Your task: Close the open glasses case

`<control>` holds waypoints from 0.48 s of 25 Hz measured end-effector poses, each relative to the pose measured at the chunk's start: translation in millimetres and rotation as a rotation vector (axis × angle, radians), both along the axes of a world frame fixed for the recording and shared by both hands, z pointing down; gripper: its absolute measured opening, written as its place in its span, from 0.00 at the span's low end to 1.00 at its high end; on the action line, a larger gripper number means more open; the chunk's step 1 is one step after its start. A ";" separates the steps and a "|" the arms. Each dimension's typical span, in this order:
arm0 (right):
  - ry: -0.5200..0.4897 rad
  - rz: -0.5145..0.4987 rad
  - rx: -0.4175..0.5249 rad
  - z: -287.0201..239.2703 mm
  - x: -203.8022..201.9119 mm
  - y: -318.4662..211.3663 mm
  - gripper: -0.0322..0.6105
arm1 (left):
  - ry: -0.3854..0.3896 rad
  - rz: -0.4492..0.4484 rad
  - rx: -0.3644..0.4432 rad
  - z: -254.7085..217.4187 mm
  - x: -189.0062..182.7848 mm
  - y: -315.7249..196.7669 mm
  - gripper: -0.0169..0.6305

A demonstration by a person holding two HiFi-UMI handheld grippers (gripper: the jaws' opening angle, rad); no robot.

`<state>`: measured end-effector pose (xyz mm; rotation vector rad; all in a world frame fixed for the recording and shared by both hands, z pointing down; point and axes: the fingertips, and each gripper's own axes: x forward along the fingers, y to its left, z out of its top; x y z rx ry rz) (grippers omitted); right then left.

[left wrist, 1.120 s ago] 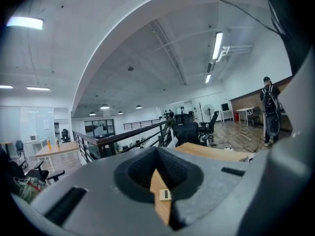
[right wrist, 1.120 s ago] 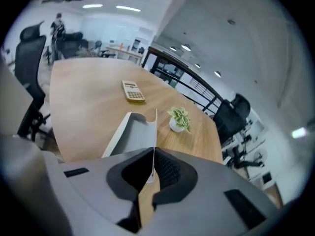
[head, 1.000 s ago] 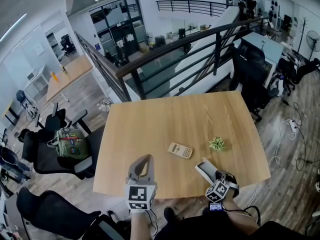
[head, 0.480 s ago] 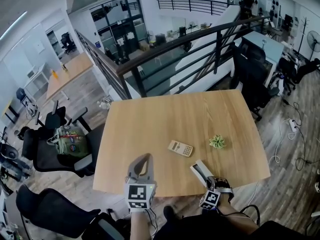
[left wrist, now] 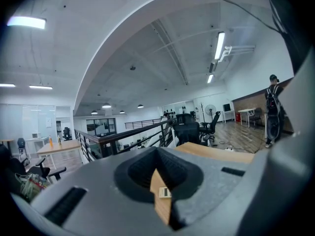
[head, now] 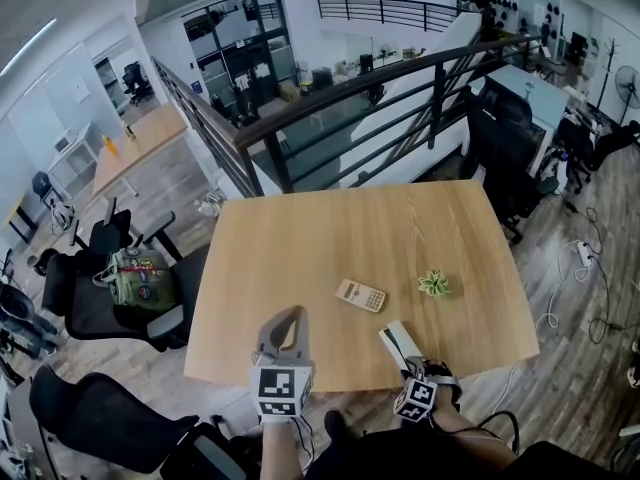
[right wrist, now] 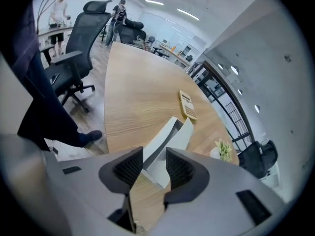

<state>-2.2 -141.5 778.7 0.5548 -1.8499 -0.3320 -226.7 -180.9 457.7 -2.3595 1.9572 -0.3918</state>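
Holding the left gripper (head: 290, 318) over the near edge of the wooden surface (head: 330, 238), pointing roughly level, with its fingers (left wrist: 140, 171) clenched tip to tip and only a sliver of wood showing through the slit. Carrying at its rear a marker cube (head: 280, 393) patterned in black-and-white squares.

Tilting the right gripper (right wrist: 154, 154) steeply down over the near right part of the surface, with its fingers (right wrist: 129, 167) opening, released and standing apart, the pads not pressing on anything. Showing the near end of the glasses case (head: 398, 340) in the gap between them, right at the tips.

Lying on the surface close to the near edge, just ahead of the right gripper: the white case, open, with its lid raised in a narrow V over the base. Hiding whatever is inside, with only a dark slot visible between lid and base. Leaving any mark on the pale shell too small to tell.

Resting a little farther in, left of the case and apart from it: a yellowish calculator (head: 360, 296), lying flat with its keys up and its print too small to read. Standing to its right, well apart: a small green plant (head: 434, 285).

Running beyond the far edge: a dark railing (head: 330, 93). Sitting off the left side of the surface: a black chair (head: 100, 316) bearing a green bag (head: 135, 283), its patches too small to read.
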 end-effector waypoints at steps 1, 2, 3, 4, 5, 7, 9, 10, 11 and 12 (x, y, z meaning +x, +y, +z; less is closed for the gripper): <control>-0.039 0.030 -0.048 3.0 -0.2 1.1 0.30 | 0.000 0.001 -0.001 0.5 0.7 0.3 0.03; -0.084 0.065 -0.102 5.5 -0.6 2.3 0.29 | 0.001 0.002 -0.002 1.0 1.3 0.7 0.03; -0.128 0.100 -0.153 7.3 -0.9 3.1 0.30 | 0.002 0.000 -0.003 1.7 1.2 1.0 0.03; -0.167 0.134 -0.194 8.3 -1.2 3.1 0.30 | 0.002 -0.002 -0.005 2.0 0.9 1.5 0.03; -0.201 0.167 -0.223 8.5 -1.3 2.6 0.30 | 0.000 -0.002 -0.006 1.4 0.8 2.1 0.03; -0.259 0.224 -0.254 7.4 0.0 -0.2 0.26 | -0.003 -0.001 -0.002 -0.6 0.6 3.6 0.03; -0.289 0.256 -0.256 6.2 2.2 -3.7 0.19 | 0.003 -0.009 -0.004 0.1 -1.6 5.5 0.03; -0.300 0.268 -0.255 6.3 3.0 -5.2 0.17 | 0.004 -0.010 -0.005 0.2 -1.9 6.0 0.03; -0.315 0.285 -0.259 6.4 4.1 -6.7 0.14 | 0.003 -0.008 -0.006 -0.2 -1.3 6.1 0.03; -0.336 0.312 -0.268 6.5 5.6 -8.5 0.13 | 0.002 -0.004 -0.007 -0.8 -0.1 6.0 0.03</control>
